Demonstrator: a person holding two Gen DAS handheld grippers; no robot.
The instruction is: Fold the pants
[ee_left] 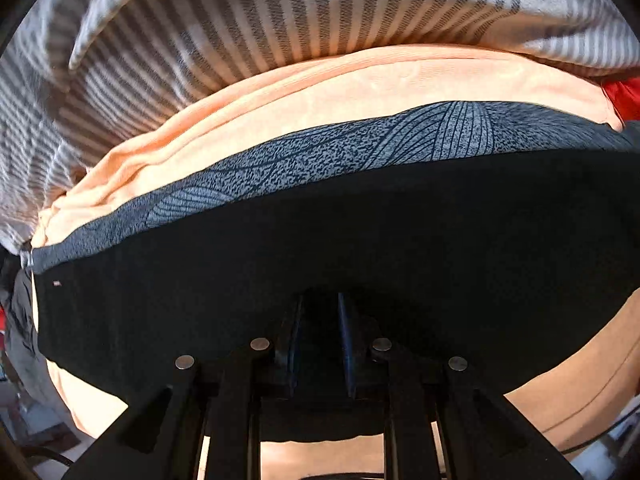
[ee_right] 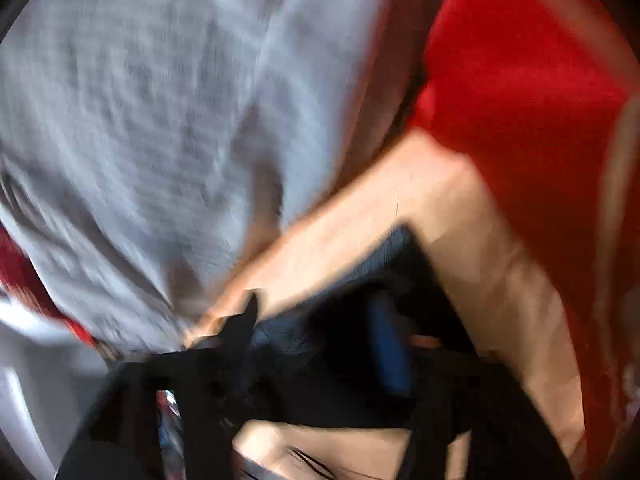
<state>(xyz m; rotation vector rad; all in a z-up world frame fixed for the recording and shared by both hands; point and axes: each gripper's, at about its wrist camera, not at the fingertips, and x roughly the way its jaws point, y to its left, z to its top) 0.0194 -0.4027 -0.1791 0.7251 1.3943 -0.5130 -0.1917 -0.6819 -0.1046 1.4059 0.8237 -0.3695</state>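
Black pants with a speckled grey leaf-print waistband (ee_left: 320,216) lie on a peach cloth (ee_left: 320,80), and my left gripper (ee_left: 320,320) is pinched on their near edge. My right gripper (ee_right: 320,320) stands apart over them. Striped grey fabric (ee_left: 240,8) lies beyond; red cloth (ee_right: 520,60) lies beside.

Right wrist view motion-blurred; right tongs (ee_right: 316,344) smeared; black pants (ee_left: 320,248) hide left tongs' tips

The pants (ee_left: 320,240) lie on a folded cloth (ee_left: 320,80), with a striped cloth (ee_left: 240,12) behind both.
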